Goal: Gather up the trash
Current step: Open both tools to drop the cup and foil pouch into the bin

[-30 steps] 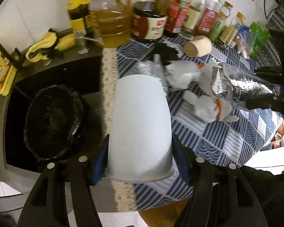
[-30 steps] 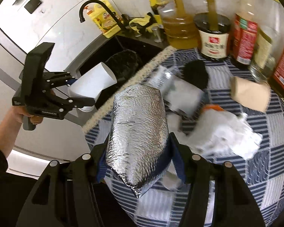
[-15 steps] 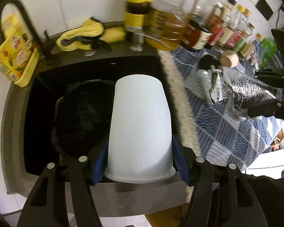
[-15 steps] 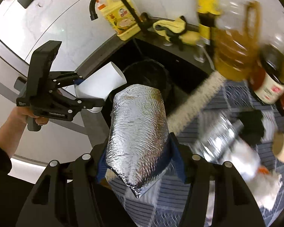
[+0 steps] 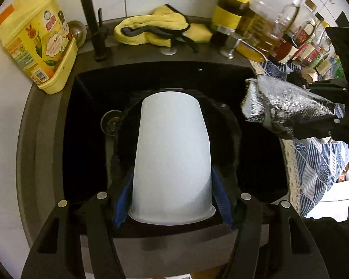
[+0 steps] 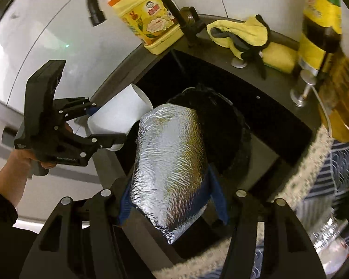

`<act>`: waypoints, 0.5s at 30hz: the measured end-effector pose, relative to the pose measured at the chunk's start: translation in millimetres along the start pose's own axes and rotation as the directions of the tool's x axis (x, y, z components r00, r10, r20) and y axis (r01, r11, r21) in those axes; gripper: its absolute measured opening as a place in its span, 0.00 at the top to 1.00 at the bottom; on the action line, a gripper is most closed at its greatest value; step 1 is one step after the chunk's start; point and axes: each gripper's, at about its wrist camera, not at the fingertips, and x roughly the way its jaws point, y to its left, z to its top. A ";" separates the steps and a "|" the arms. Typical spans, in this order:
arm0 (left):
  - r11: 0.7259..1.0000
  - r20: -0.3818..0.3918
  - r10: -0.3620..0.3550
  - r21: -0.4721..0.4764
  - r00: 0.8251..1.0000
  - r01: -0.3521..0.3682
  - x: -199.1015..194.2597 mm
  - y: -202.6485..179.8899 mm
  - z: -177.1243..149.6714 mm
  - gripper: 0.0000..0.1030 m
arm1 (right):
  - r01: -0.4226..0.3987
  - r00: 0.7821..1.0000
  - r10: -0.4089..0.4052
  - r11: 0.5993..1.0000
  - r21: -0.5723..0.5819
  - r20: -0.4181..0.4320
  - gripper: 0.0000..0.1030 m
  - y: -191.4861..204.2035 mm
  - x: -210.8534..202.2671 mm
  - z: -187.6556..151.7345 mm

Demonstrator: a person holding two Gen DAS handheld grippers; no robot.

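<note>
Left gripper (image 5: pixel 172 200) tilted steeply down, jaws clamped; right gripper (image 6: pixel 172 200) angled down, jaws clamped.

Both the left gripper (image 6: pixel 109 125) and the right gripper (image 6: pixel 172 200) are matte black plastic with angular linkage arms, round silver screw heads, blue pads inside the jaws, small pale lettering, and a black sleeve (image 6: pixel 1 207) behind the handle.

One white cup (image 5: pixel 172 160), one foil pouch (image 6: pixel 172 162), one lined bin (image 5: pixel 225 125), one yellow detergent jug (image 5: pixel 37 46), two grippers: left gripper (image 5: pixel 173 200), right gripper (image 6: pixel 172 200).
</note>
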 end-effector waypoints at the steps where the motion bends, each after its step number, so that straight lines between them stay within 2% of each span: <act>1: 1.000 0.002 -0.002 0.001 1.000 0.002 2.5 7.8 2.9 0.41 | 0.001 1.000 -0.001 1.000 0.009 -0.002 0.44 -0.6 4.4 3.4; 8: 0.996 -0.007 -0.077 -0.044 0.997 0.076 22.9 36.7 14.1 0.40 | 0.009 1.000 -0.008 0.995 0.099 -0.008 0.42 -7.0 33.6 25.5; 9: 0.995 -0.013 -0.081 -0.054 0.997 0.081 26.6 39.8 16.1 0.34 | 0.004 1.000 -0.003 0.993 0.114 -0.011 0.40 -8.8 36.0 27.0; 11: 0.997 -0.020 -0.061 -0.052 0.998 0.060 33.9 43.0 20.7 0.17 | 0.000 1.000 0.003 0.988 0.156 -0.020 0.24 -14.1 41.9 31.6; 12: 0.997 -0.021 -0.062 -0.046 0.998 0.061 36.9 44.0 22.4 0.16 | 0.004 1.000 -0.001 0.985 0.171 -0.016 0.20 -15.8 43.3 33.5; 15: 0.996 -0.034 -0.080 -0.046 0.996 0.079 45.5 49.5 27.2 0.16 | 0.001 1.000 0.002 0.977 0.214 -0.015 0.20 -24.2 44.4 36.5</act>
